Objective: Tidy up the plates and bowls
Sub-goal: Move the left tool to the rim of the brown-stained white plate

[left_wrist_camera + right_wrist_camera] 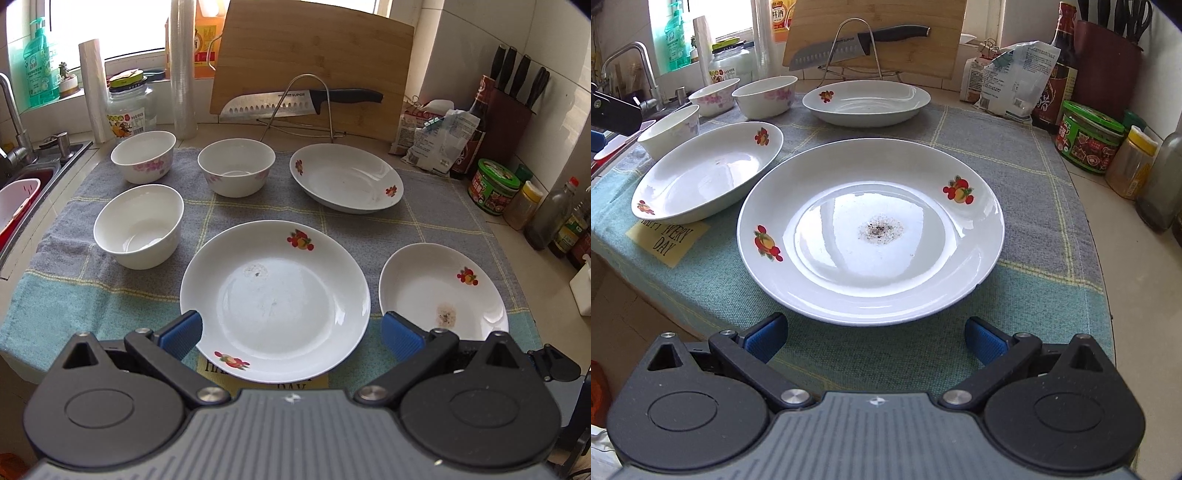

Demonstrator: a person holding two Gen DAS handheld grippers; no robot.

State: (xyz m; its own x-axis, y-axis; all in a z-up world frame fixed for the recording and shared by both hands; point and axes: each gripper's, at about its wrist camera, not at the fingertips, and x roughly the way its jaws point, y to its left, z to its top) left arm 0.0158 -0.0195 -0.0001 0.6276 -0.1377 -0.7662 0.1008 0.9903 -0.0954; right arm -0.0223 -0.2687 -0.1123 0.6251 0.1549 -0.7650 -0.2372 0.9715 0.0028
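Left gripper [291, 334] jaws apart over near-edge plate [275, 295], right gripper [875, 338] jaws apart before stained plate [870, 230], three bowls [139, 226] along cloth's [443, 225] left edge

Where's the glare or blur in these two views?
Left wrist view: window blown out, small highlights on the near plate, heavy fisheye bend at the edges, all sharp. Right wrist view: broad sheen across the front plate, window overexposed, counter edge curved, the lower corners blurred.

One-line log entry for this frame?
left gripper: open, empty | right gripper: open, empty | plates: three, unstacked | bowls: three, unstacked
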